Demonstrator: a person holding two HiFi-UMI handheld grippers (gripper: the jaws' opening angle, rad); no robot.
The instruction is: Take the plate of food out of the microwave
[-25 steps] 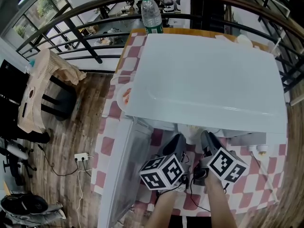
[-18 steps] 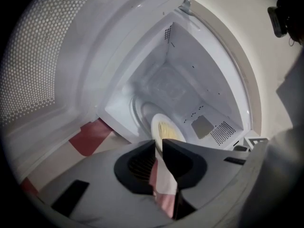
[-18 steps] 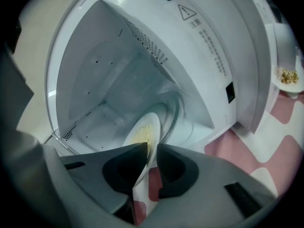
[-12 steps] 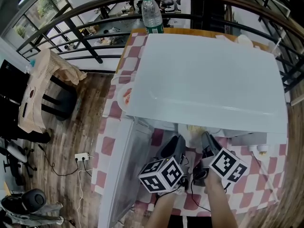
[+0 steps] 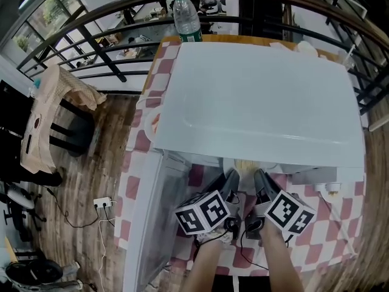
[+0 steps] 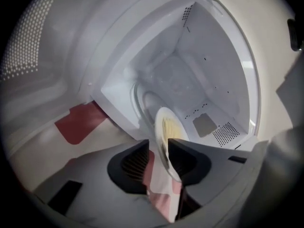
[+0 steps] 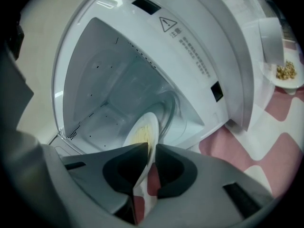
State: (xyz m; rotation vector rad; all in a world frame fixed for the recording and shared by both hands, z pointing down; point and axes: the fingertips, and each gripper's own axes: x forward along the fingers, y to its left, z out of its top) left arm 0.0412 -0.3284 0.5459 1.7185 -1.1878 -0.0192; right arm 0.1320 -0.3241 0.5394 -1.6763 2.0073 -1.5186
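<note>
A white plate of yellow food (image 5: pixel 246 165) sits at the mouth of the white microwave (image 5: pixel 261 96), between my two grippers. My left gripper (image 5: pixel 231 180) is open: its jaws have just been opening. The plate's rim (image 6: pixel 166 127) still stands between its pads (image 6: pixel 183 156), close to the right pad with a gap on the left. My right gripper (image 5: pixel 261 182) has closed on the plate's opposite rim (image 7: pixel 142 127), which is pinched between both pads (image 7: pixel 164 158). The microwave cavity (image 6: pixel 190 80) lies open behind the plate.
The microwave door (image 5: pixel 149 212) hangs open to the left. A water bottle (image 5: pixel 186 17) stands behind the microwave and another plate (image 5: pixel 152 123) lies at its left side. A bowl of food (image 7: pixel 285 72) rests on the checked tablecloth (image 5: pixel 316 236) to the right.
The yellow food has come into sight at the microwave's front edge between the grippers. Both grippers have edged slightly towards the opening, the left one rolling a little.
</note>
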